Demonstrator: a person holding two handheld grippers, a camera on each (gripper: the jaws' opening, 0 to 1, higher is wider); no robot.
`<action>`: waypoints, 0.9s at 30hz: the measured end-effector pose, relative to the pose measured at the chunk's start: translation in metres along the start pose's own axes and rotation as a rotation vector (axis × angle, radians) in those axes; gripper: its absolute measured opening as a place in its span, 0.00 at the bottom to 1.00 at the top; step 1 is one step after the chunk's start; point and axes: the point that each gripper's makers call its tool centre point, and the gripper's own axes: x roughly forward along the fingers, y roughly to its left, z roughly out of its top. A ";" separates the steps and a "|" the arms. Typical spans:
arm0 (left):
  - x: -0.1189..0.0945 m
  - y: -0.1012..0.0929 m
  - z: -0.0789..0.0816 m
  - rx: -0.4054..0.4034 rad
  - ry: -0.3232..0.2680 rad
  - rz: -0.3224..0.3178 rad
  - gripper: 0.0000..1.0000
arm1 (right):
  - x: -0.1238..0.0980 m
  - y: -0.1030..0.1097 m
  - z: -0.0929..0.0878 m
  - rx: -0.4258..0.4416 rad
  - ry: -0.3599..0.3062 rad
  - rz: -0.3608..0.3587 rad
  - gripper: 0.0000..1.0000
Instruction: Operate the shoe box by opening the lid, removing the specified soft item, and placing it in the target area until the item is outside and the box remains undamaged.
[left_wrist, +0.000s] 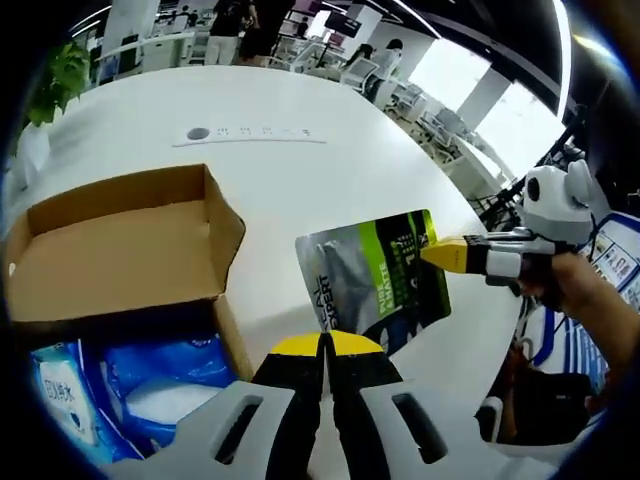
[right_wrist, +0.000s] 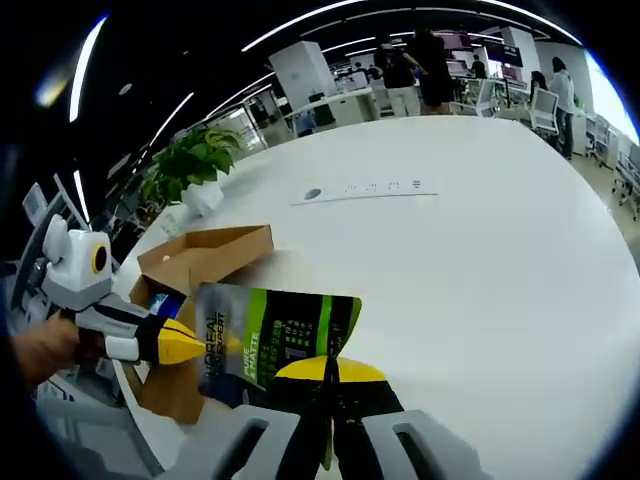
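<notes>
1. Brown cardboard shoe box (left_wrist: 130, 250) sits on the round white surface (left_wrist: 330, 170) with its lid flap folded back; no damage visible. Opening step looks done.
2. Grey-and-green soft foil pouch (right_wrist: 270, 335) is outside the box, lifted above the surface beside it. Removal looks done; release in the target area remains. No marked target area can be made out.
3. Right hand-held gripper (right_wrist: 328, 385): jaws pinched on the pouch's lower edge.
4. Left hand-held gripper (left_wrist: 325, 345): jaws together, nothing between them.
5. Left gripper view adds: blue-and-white soft packs (left_wrist: 120, 395) left inside the box.
6. Right gripper view adds: potted green plant (right_wrist: 195, 160) beyond the box.
</notes>
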 end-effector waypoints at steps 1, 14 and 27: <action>0.003 0.001 -0.001 0.007 0.005 0.006 0.00 | 0.001 0.000 -0.001 0.000 0.003 0.000 0.00; 0.011 0.007 -0.005 0.102 0.025 0.049 0.00 | 0.023 -0.015 -0.014 -0.015 0.017 -0.009 0.00; 0.018 0.009 -0.007 0.336 0.056 0.119 0.00 | 0.032 -0.017 -0.024 0.000 0.025 -0.006 0.00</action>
